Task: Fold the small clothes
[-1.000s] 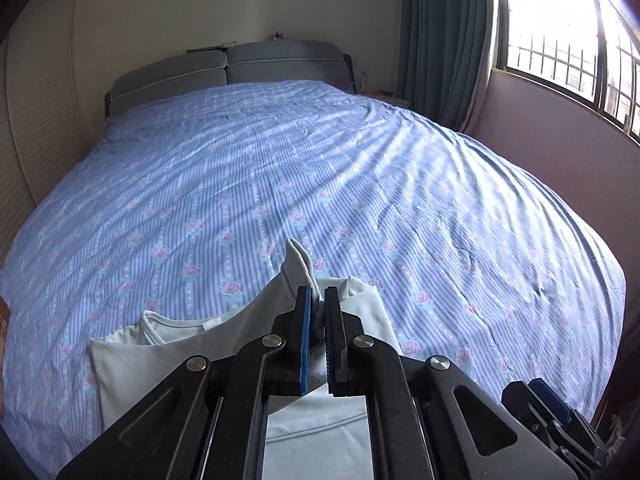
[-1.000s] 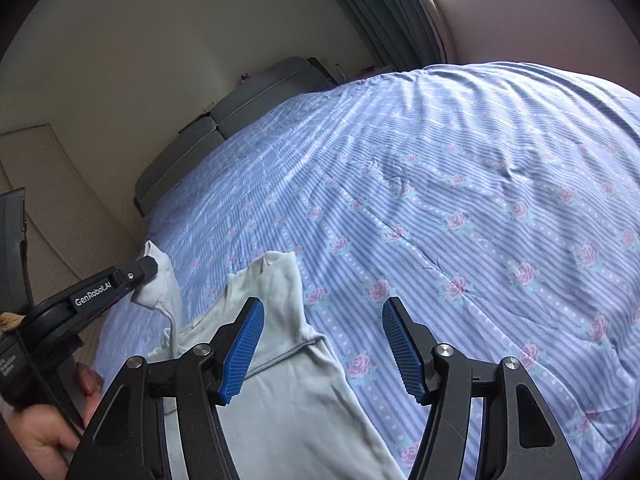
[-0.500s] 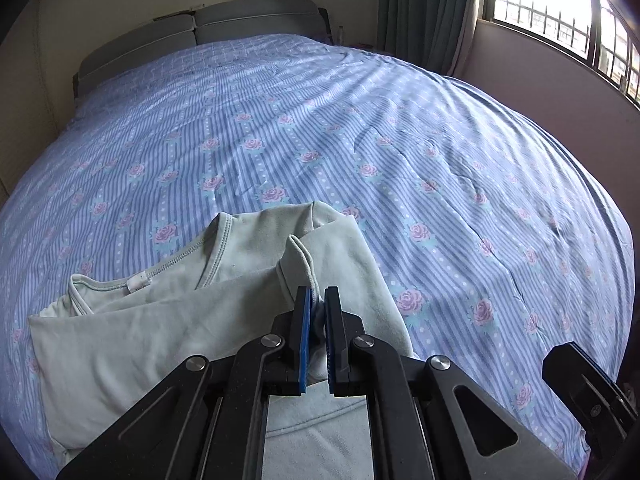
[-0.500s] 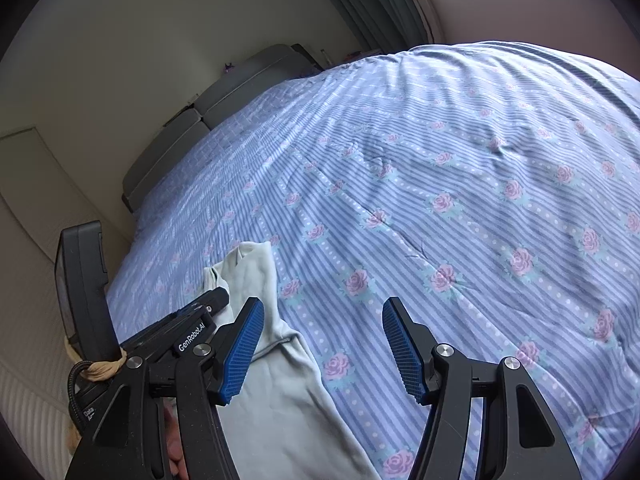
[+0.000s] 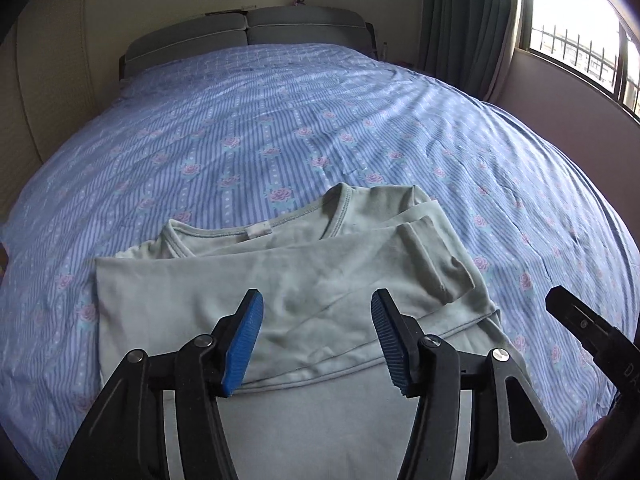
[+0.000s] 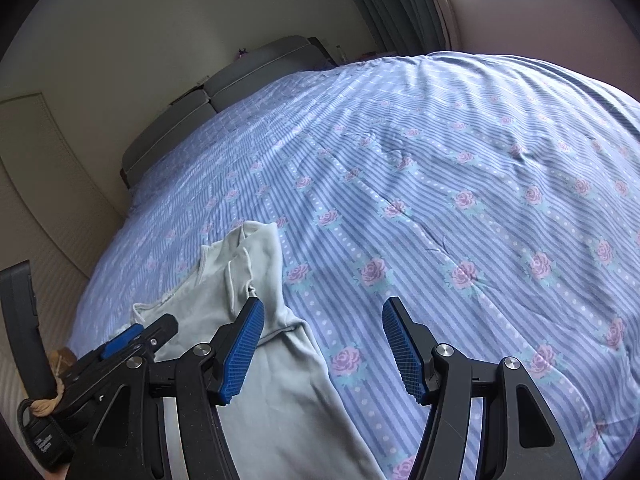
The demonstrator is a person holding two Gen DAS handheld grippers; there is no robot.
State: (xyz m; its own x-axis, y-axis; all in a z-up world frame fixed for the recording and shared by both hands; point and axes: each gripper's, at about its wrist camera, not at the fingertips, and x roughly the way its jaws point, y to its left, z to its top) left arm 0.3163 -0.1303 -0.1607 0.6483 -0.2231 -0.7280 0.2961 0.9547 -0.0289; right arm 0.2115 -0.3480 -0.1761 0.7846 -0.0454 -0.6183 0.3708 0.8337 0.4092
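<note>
A small pale green long-sleeved top (image 5: pixel 304 280) lies on the bed, neckline away from me, with its right sleeve (image 5: pixel 432 260) folded across the chest. My left gripper (image 5: pixel 316 340) is open and empty just above the shirt's lower body. In the right wrist view the same top (image 6: pixel 260 280) lies at lower left. My right gripper (image 6: pixel 322 346) is open and empty, hovering over the bedspread just right of the shirt's edge. The left gripper (image 6: pixel 132 340) also shows there, at the left.
The bed is covered by a blue striped bedspread with pink roses (image 5: pixel 320 120). A grey headboard (image 5: pixel 248 32) stands at the far end. Curtains and a window (image 5: pixel 560 32) are at the right, with a wall close to the bed's right side.
My left gripper let go of the sleeve it was pinching and opened wide. The sleeve now lies folded across the shirt. The right gripper stayed open and shifted slightly.
</note>
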